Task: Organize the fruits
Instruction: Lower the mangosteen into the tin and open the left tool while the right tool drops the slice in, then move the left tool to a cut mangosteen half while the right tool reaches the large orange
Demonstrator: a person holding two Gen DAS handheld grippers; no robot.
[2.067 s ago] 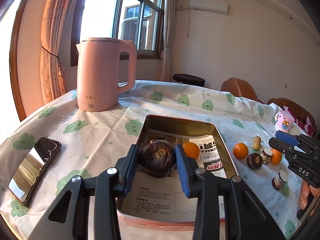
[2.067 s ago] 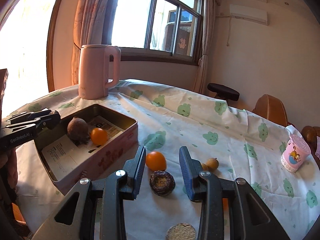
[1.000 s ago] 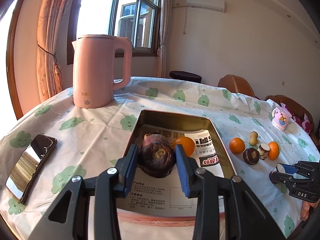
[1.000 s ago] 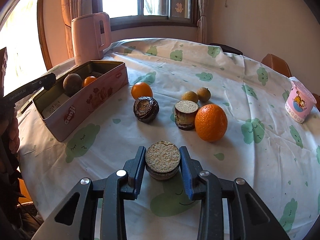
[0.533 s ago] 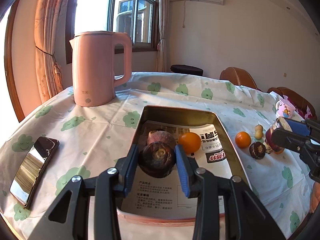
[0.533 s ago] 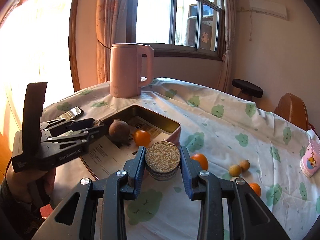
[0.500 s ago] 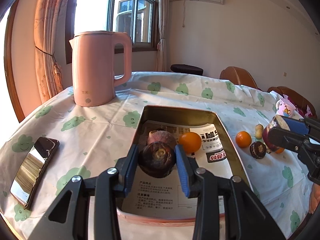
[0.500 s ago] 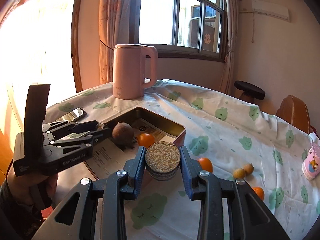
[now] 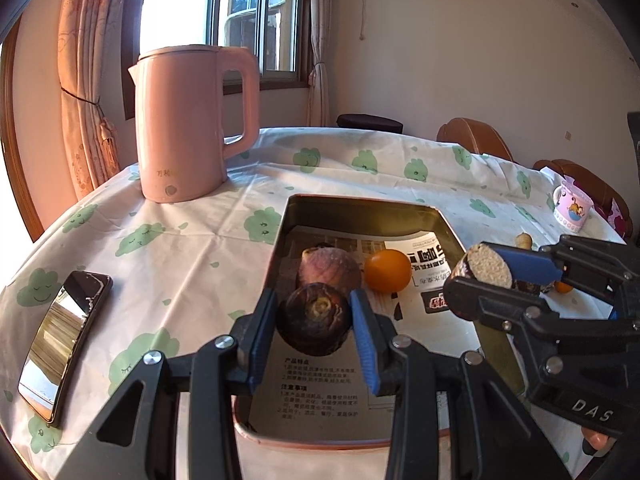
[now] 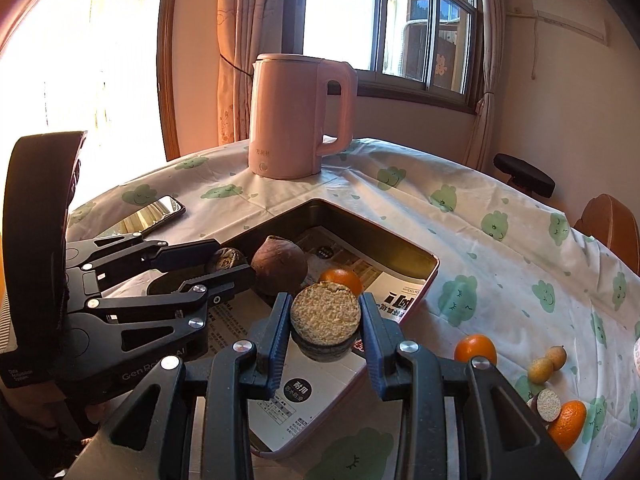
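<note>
While over tin (image 10: pixel 426 276) — both tongs tilt down, gripping fruit.

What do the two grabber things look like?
Both are black scissor-like frames with silver rivets and two fingers lined with blue pads. The left gripper has "GenRobot.AI" in pale letters on its side, seen from the right wrist view. The right gripper has "DAS" on its body, seen from the left wrist view. No cables or sleeves can be seen.

We see a shiny metal tin (image 9: pixel 362 210) lined with printed paper (image 9: pixel 320 384), a smooth matt pink kettle (image 9: pixel 184 120) at eleven o'clock, and a glossy phone (image 9: pixel 60 340) on the cloth (image 9: pixel 192 248).
</note>
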